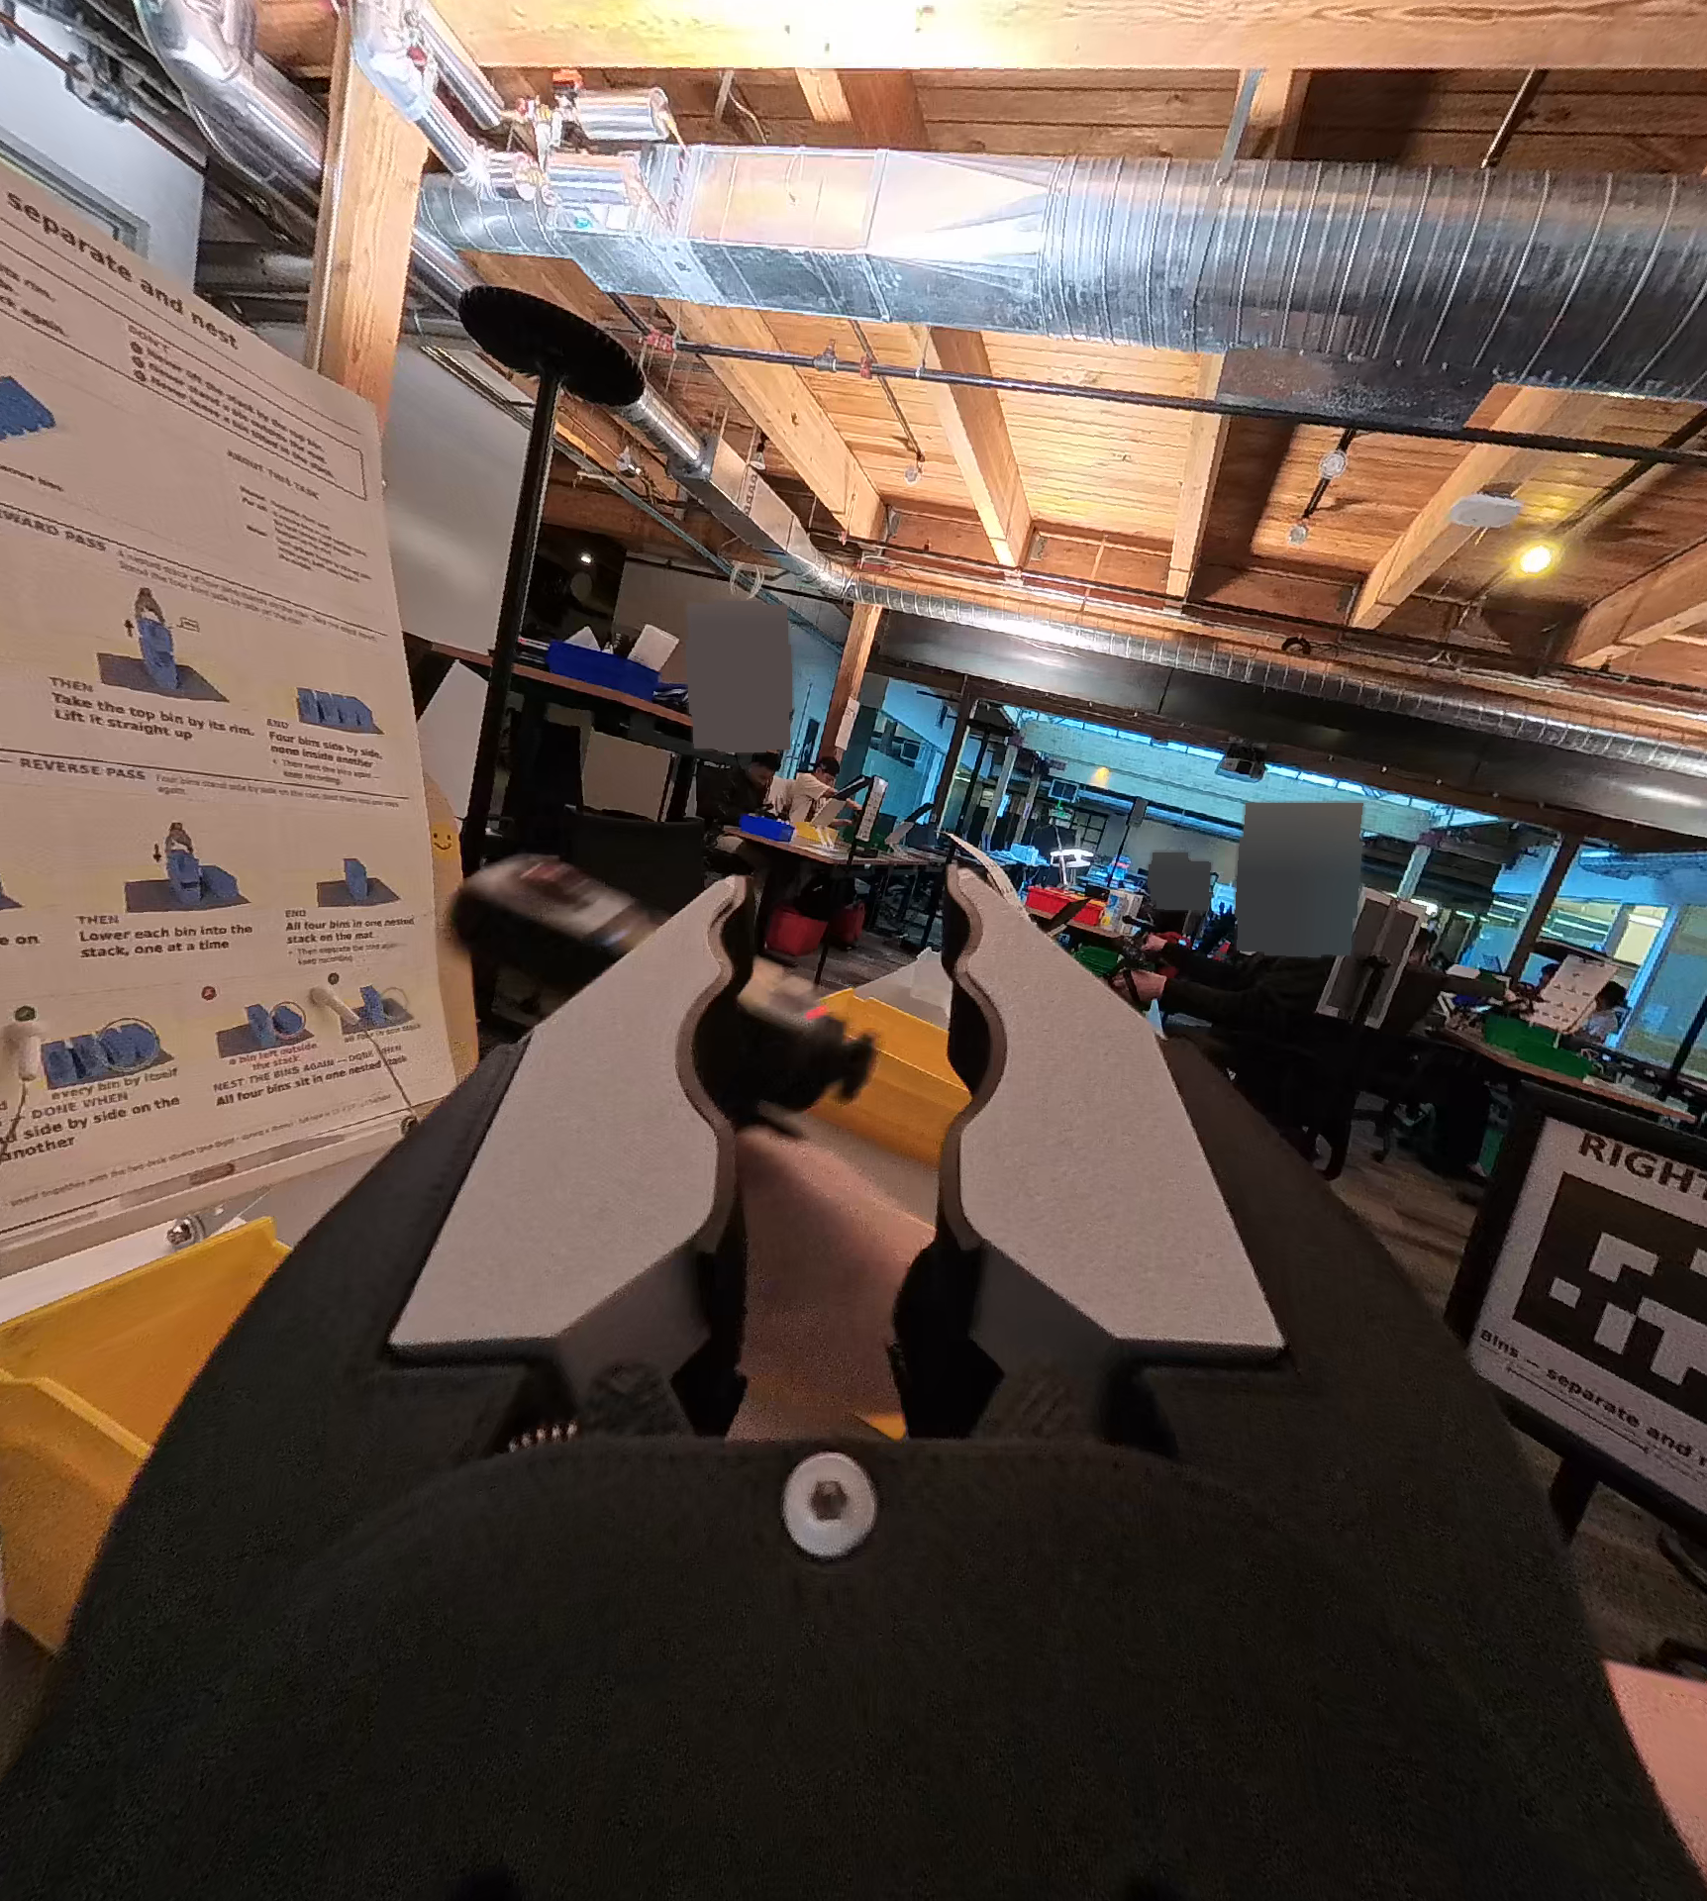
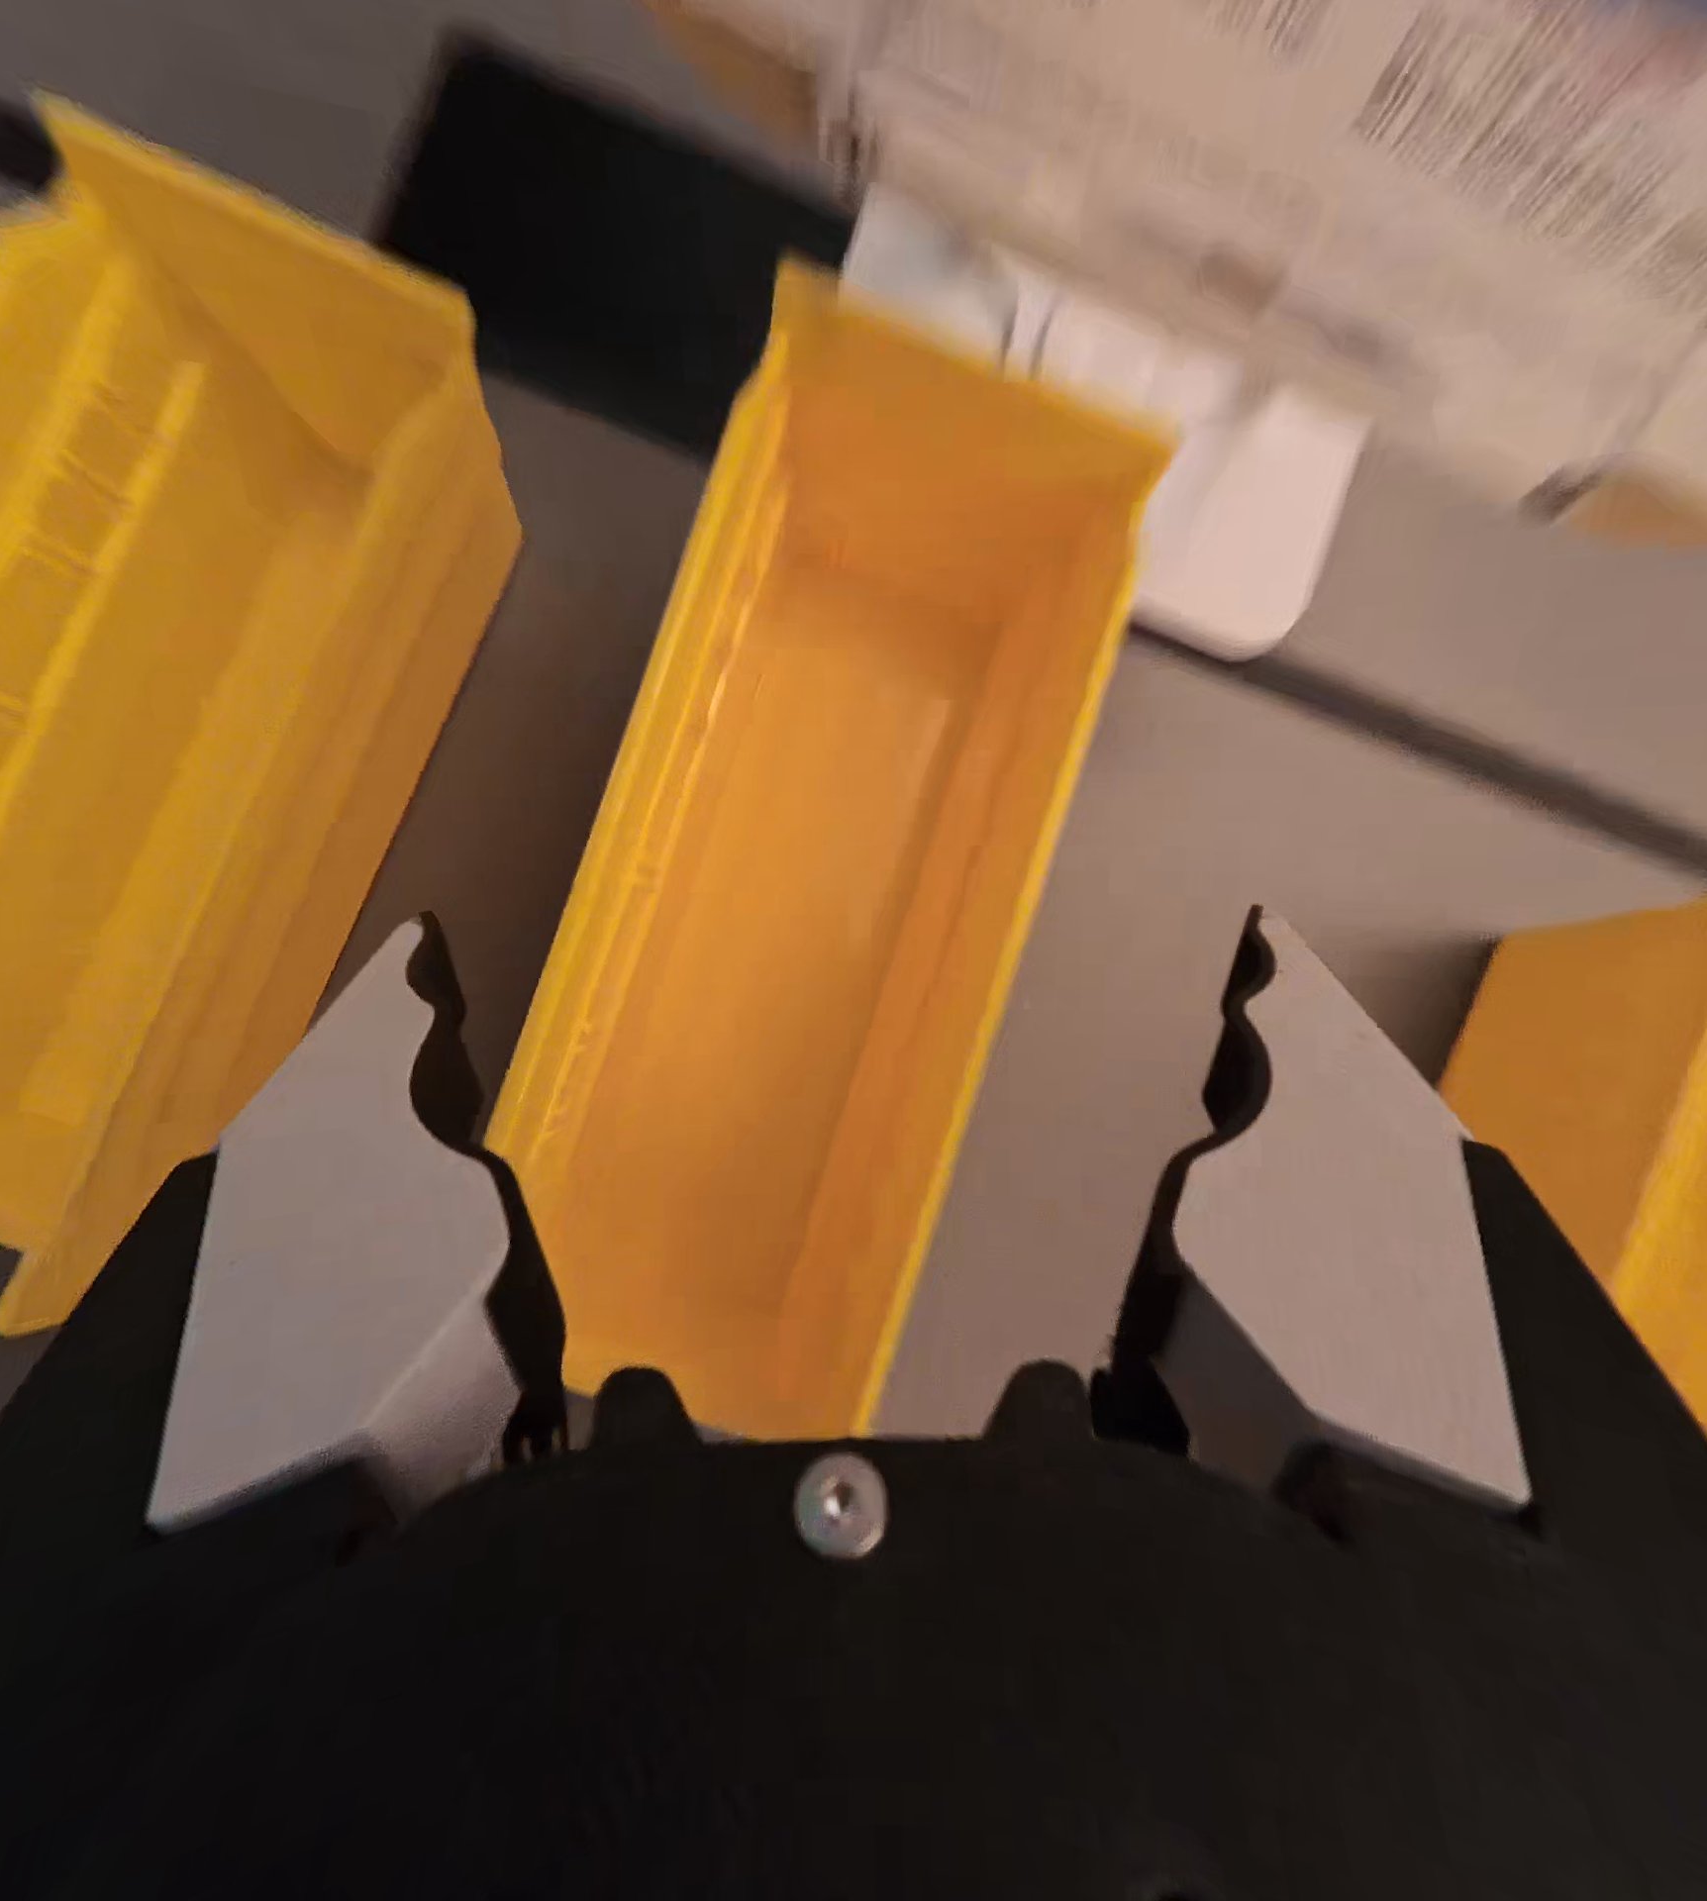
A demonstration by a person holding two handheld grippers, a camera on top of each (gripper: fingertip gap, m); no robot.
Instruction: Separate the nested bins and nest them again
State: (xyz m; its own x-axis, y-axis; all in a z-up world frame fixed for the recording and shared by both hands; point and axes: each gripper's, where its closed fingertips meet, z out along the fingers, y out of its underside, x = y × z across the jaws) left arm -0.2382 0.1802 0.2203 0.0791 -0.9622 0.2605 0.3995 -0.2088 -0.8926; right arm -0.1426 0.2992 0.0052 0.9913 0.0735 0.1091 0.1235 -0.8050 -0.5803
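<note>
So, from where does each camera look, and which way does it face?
Left wrist view: on the left claw, tilted up at ceiling, poster and workshop; its fingers stand apart with nothing between them.
Right wrist view: on the right claw, looking down at the middle bin; fingers wide open.
Shared: yellow bins.

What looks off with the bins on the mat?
Nothing damaged or spilled. The middle yellow bin stands apart from the left bin, unevenly angled. The right hand-held gripper is wide open above it, gripping nothing.
</note>
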